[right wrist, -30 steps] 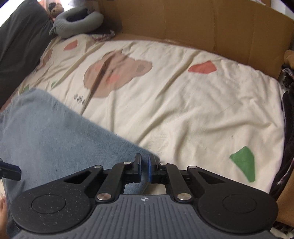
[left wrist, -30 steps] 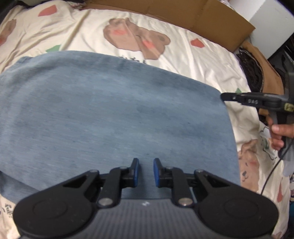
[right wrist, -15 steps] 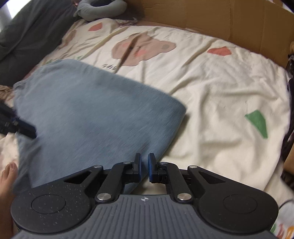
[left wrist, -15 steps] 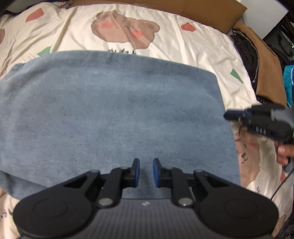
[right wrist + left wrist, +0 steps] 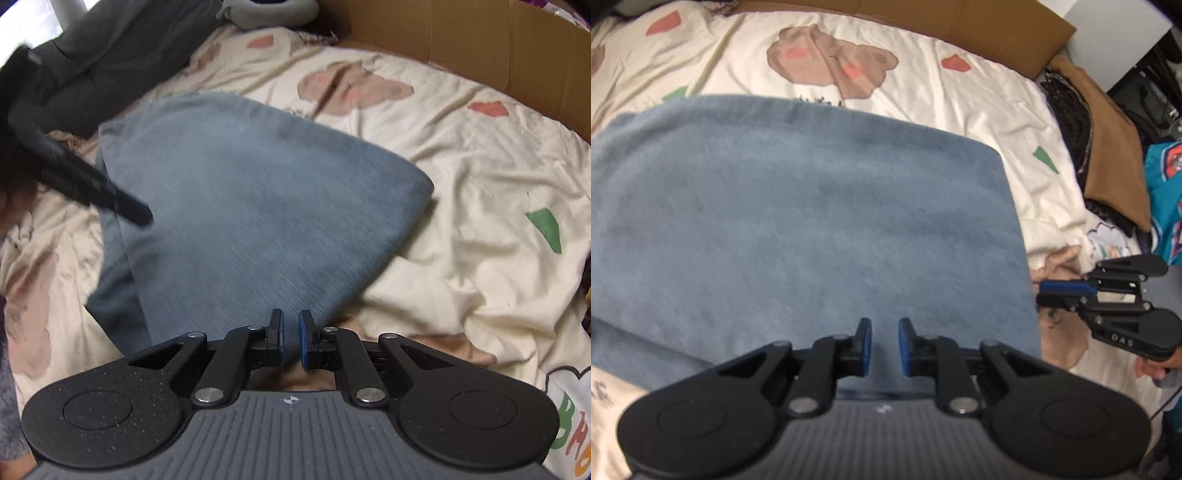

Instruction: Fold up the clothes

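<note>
Finishing a fold: the blue garment (image 5: 812, 229) lies flat in a folded rectangle on the printed bedsheet (image 5: 960, 96). Your left gripper (image 5: 884, 345) hovers over its near edge, jaws narrowly apart and empty, and your right gripper (image 5: 290, 339) sits off its right edge, jaws a slit apart, gripping nothing. Next I'd judge you need to pinch an edge for another fold, or move it aside.

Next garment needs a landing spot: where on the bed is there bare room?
Bare sheet lies between the folded blue garment and the cardboard wall. Crowded: dark bedding by the garment's far corner, brown and teal clothes along the bed's side.
</note>
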A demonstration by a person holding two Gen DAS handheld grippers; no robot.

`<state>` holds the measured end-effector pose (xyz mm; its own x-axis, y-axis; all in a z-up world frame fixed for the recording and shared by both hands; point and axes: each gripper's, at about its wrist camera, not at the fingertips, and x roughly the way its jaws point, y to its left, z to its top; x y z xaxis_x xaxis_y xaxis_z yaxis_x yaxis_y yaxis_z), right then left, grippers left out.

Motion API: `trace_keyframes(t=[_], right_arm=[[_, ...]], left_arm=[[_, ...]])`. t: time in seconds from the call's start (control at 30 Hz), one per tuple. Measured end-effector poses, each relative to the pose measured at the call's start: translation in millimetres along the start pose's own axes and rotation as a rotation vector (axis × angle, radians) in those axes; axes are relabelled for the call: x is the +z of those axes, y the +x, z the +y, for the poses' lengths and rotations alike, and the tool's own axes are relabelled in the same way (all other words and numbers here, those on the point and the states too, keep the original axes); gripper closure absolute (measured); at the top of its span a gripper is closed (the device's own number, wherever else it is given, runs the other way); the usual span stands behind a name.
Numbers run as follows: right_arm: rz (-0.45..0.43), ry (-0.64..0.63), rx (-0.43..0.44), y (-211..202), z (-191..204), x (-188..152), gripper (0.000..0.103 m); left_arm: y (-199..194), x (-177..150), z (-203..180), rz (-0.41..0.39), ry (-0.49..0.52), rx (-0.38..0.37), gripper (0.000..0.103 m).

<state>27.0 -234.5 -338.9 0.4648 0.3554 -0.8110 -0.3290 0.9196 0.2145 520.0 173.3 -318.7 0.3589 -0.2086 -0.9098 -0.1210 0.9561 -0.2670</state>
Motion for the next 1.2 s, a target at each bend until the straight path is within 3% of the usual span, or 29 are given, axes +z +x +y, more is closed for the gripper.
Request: trace_keyframes(t=[0.23, 0.53, 0.8, 1.03, 1.13, 1.2], right_arm=[[0.044, -0.028, 0.018, 17, 17, -1, 0.095], [0.114, -0.089, 0.051, 21, 41, -20, 0.095], [0.112, -0.045, 0.108, 5, 46, -21, 0.094], [0.155, -0.042, 0.098, 14, 50, -29, 0.094], [0.164, -0.033, 0.085, 21, 48, -31, 0.091], [0.162, -0.032, 0.089, 21, 47, -31, 0.091]], left_arm=[[9, -21, 2, -0.058, -0.038, -0.042, 0.09], [17, -52, -4, -0.011, -0.039, -0.078, 0.092], [-15, -68, -15, -0.032, 0.007, -0.072, 0.093], [0, -78, -12, 0.009, -0.016, -0.046, 0.093], [16, -82, -12, 0.041, -0.014, -0.045, 0.101], [22, -84, -14, 0.061, 0.01, -0.042, 0.1]])
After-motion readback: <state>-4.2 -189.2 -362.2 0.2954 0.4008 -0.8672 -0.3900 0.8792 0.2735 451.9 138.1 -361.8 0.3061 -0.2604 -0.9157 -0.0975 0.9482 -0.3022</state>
